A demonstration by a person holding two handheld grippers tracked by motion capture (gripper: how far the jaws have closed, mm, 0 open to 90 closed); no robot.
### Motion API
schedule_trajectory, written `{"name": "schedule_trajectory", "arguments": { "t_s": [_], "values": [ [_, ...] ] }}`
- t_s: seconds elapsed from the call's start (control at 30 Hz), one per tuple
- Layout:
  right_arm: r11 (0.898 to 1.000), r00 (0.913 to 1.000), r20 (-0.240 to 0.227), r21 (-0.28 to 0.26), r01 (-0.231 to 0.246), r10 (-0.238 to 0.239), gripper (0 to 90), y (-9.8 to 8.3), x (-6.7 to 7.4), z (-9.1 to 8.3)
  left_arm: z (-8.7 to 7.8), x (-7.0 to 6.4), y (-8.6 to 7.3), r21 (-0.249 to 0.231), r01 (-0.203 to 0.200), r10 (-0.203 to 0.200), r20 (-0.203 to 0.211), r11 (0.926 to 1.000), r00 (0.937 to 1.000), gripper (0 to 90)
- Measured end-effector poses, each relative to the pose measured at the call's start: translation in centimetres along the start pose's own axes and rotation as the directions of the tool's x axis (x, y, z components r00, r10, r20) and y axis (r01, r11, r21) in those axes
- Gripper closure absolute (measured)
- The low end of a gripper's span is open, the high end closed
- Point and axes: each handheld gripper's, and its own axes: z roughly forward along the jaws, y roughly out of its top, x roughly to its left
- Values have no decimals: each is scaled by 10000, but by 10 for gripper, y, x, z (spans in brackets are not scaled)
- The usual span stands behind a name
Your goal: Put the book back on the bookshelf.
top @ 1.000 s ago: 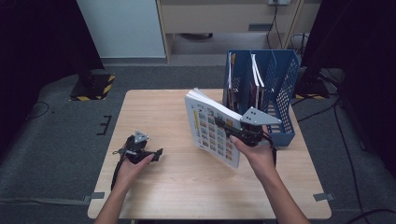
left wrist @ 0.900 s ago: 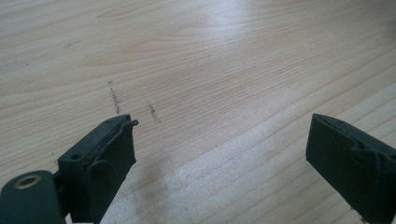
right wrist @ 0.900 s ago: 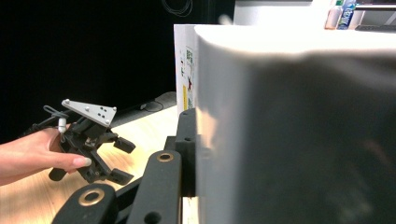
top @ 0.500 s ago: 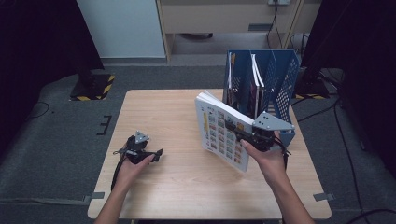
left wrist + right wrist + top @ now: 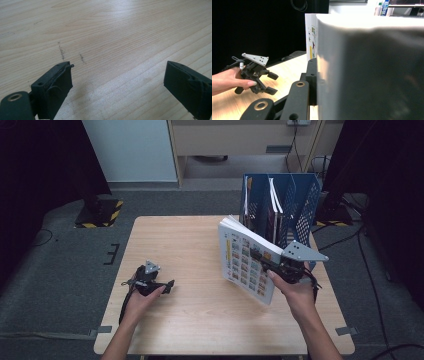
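High view: book (image 5: 245,262) clamped in rt tool (image 5: 260,257)

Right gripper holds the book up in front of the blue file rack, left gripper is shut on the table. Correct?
Not quite: the left gripper is open, its jaws wide apart over bare table, as the left gripper view shows. The right gripper does hold the book before the blue file rack.

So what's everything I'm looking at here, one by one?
book: one, thick, white with colourful picture cover, held tilted above the table's right half
file rack: one, blue mesh, back right of the table, papers standing in its slots
table: one, light wood, centre
floor: grey carpet, black-and-yellow striped base at left
left tongs: black, jaws open, resting low at the table's left front, nothing between them
right tongs: black with grey plate, clamped on the book
forearms and hands: two, from the bottom edge
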Motion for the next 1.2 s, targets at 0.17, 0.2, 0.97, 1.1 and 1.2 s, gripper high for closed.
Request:
{"name": "schedule_trajectory", "arguments": {
  "t_s": [0.17, 0.2, 0.97, 1.1, 1.2],
  "values": [
    [9999, 9999, 74, -83, -124, 125, 737, -1, -4, -6, 0, 0, 0, 26, -7, 7, -8, 10000, 10000, 74],
    [9999, 9999, 90, -89, -145, 146, 738, -2, -4, -8, 0, 0, 0, 26, -9, 9, -6, 10000, 10000, 74],
    [9991, 9983, 446, -219, -360, 369, 738, -10, -14, -33, 2, -1, -1, 101, -68, 69, -34, 9999, 10000, 74],
    [9986, 9976, 533, -315, -422, 438, 737, -11, -16, -39, 2, -1, -1, 132, -56, 56, -38, 9999, 10000, 74],
    [9984, 9971, 607, -342, -439, 459, 737, -12, -17, -46, 2, -1, -1, 179, -45, 45, -37, 9998, 10000, 74]
  ]
}}
